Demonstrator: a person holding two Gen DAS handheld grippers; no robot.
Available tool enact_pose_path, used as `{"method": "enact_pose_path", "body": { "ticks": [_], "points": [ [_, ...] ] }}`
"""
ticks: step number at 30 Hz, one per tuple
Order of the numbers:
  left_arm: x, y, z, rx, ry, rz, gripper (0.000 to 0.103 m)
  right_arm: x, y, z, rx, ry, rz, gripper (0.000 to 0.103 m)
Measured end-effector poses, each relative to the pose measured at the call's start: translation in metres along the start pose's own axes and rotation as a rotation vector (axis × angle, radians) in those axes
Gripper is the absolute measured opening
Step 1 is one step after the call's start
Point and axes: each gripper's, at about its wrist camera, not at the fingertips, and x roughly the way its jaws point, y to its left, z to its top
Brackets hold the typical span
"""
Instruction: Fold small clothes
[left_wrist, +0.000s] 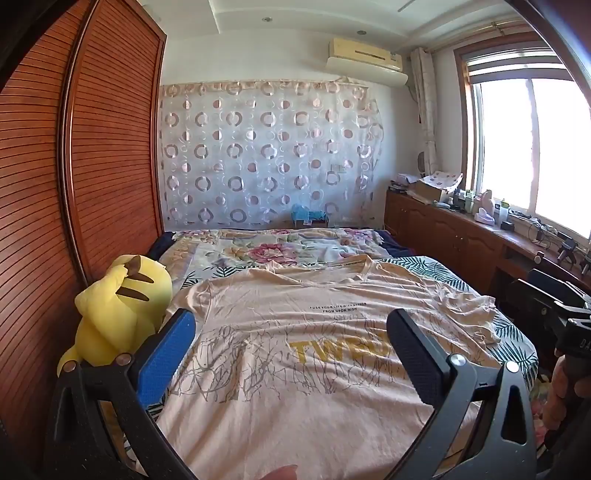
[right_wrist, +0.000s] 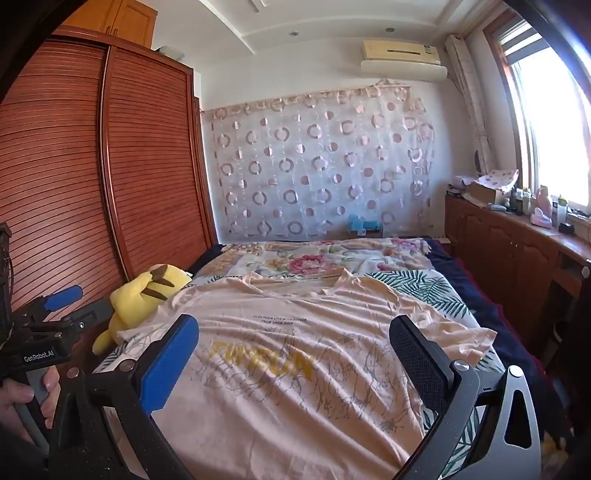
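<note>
A pale peach T-shirt (left_wrist: 306, 354) with yellow lettering and grey branch print lies spread flat, front up, on the bed (left_wrist: 517, 339), collar toward the far wall. In the right wrist view the same T-shirt (right_wrist: 295, 369) fills the near bed. My left gripper (left_wrist: 291, 350) hovers above the shirt's lower half, open wide, nothing between its blue and black fingers. My right gripper (right_wrist: 295, 354) is also open wide above the shirt, empty. The left gripper (right_wrist: 70, 306) shows at the left edge of the right wrist view, held by a hand (right_wrist: 22, 398).
A yellow plush toy (left_wrist: 122, 314) lies at the bed's left edge against a slatted wooden wardrobe (left_wrist: 74, 184). A floral quilt (left_wrist: 273, 251) covers the far bed. A wooden cabinet (left_wrist: 461, 236) with clutter runs under the window on the right.
</note>
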Motion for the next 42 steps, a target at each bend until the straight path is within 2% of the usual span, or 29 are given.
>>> {"method": "enact_pose_path", "body": {
  "ticks": [42],
  "points": [
    [-0.0030,0.0029,0.0036,-0.004,-0.007,0.002,0.103,-0.0006,0.0012,0.0000,-0.007,0.005,0.004,0.103]
  ]
}}
